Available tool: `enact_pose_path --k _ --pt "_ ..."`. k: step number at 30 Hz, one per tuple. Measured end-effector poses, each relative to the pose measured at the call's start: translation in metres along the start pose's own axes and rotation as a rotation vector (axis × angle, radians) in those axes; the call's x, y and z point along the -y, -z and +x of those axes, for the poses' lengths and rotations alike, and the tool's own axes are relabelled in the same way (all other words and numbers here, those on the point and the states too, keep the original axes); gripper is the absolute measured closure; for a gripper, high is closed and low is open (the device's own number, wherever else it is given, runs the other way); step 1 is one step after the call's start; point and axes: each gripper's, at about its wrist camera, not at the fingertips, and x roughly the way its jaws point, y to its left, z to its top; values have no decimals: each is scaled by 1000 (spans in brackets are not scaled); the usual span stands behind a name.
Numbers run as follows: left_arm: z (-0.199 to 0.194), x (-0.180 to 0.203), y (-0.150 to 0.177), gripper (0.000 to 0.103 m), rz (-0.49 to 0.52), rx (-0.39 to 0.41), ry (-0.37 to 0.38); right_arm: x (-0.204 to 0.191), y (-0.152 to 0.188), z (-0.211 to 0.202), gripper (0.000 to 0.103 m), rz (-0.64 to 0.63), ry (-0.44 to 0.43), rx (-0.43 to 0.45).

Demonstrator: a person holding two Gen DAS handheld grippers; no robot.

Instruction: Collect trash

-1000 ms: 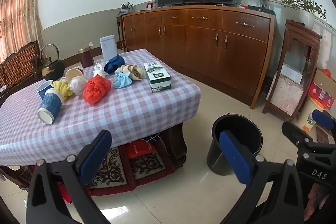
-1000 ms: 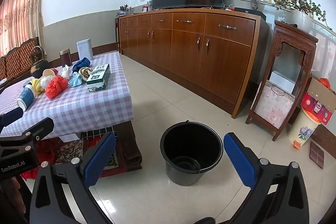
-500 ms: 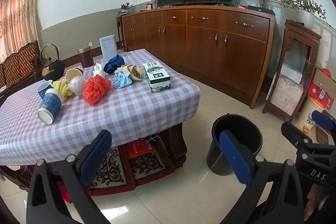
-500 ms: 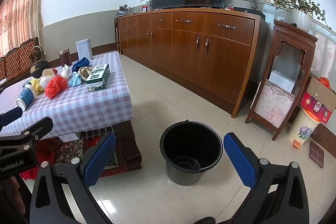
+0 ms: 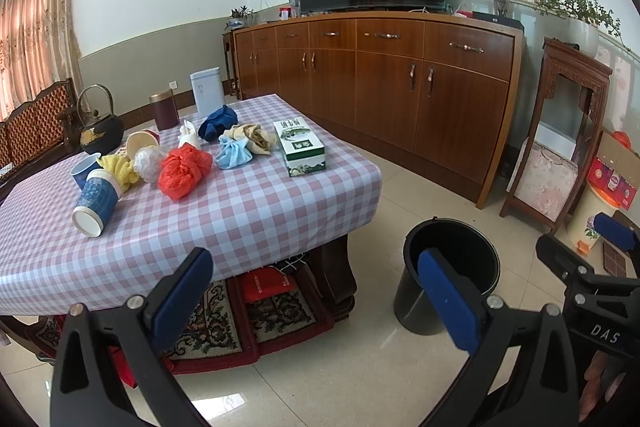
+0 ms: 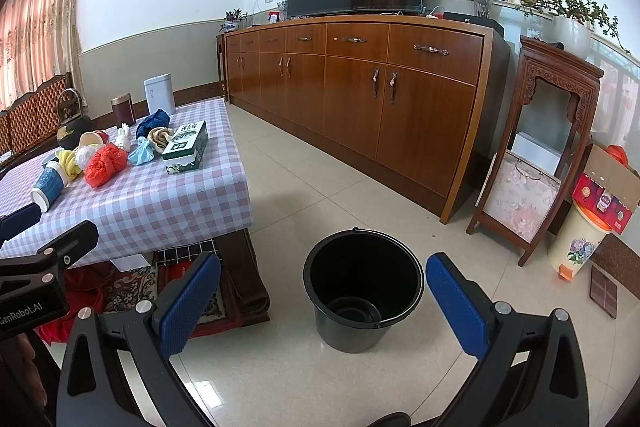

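Nothing has shifted over the last second. The checked table (image 5: 248, 203) fills your left view's centre-left, crumpled trash (image 5: 185, 171) on it. The empty black bucket (image 6: 362, 291) sits lower centre. Your left gripper (image 5: 316, 291) and right gripper (image 6: 322, 301) stay spread wide, empty: collecting hasn't begun.

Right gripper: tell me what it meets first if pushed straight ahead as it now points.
Probably the black bucket on the floor: it sits centred between the open right gripper fingers. Depth is unclear; nothing else shows in between.
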Motion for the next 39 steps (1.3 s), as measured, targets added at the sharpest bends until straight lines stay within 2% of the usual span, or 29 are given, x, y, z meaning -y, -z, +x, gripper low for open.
enact_pose_path --k 39 --pt "0 0 3 0 -3 -2 4 1 2 0 0 2 0 -4"
